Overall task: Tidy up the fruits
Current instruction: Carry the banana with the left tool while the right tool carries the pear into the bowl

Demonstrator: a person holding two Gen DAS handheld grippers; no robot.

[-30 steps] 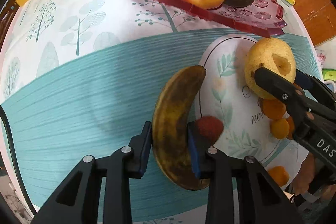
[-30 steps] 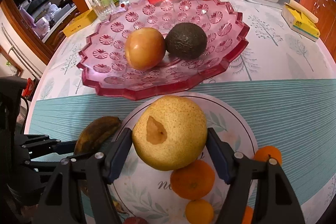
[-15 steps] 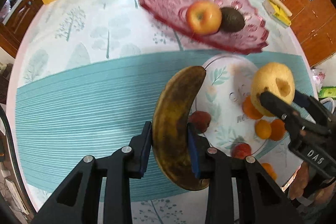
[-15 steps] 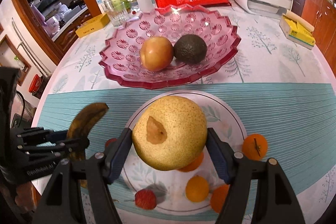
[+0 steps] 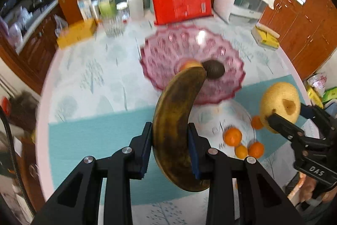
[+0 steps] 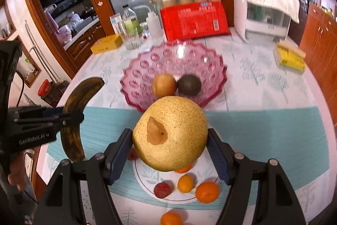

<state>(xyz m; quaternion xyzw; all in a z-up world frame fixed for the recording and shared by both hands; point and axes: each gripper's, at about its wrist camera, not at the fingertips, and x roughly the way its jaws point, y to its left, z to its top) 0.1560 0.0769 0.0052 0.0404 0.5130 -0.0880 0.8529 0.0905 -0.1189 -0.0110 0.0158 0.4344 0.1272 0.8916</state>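
The pink glass bowl [image 6: 174, 69] holds an apple [image 6: 163, 84] and an avocado [image 6: 188, 85]; nearer than it, the white plate [image 6: 145, 177] carries small oranges [image 6: 207, 191]. The left claw [image 5: 170, 147] grips a browned banana [image 5: 175, 125], the right claw [image 6: 170, 151] a speckled yellow pear [image 6: 170, 132], both now lifted higher above the plate.

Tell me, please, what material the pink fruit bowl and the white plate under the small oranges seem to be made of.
Pink bowl: probably pressed glass or clear plastic; it is translucent, glossy, with moulded flower patterns and a scalloped rim. White plate: likely glazed ceramic, possibly melamine; smooth opaque surface with printed leaves and a thin dark rim line.
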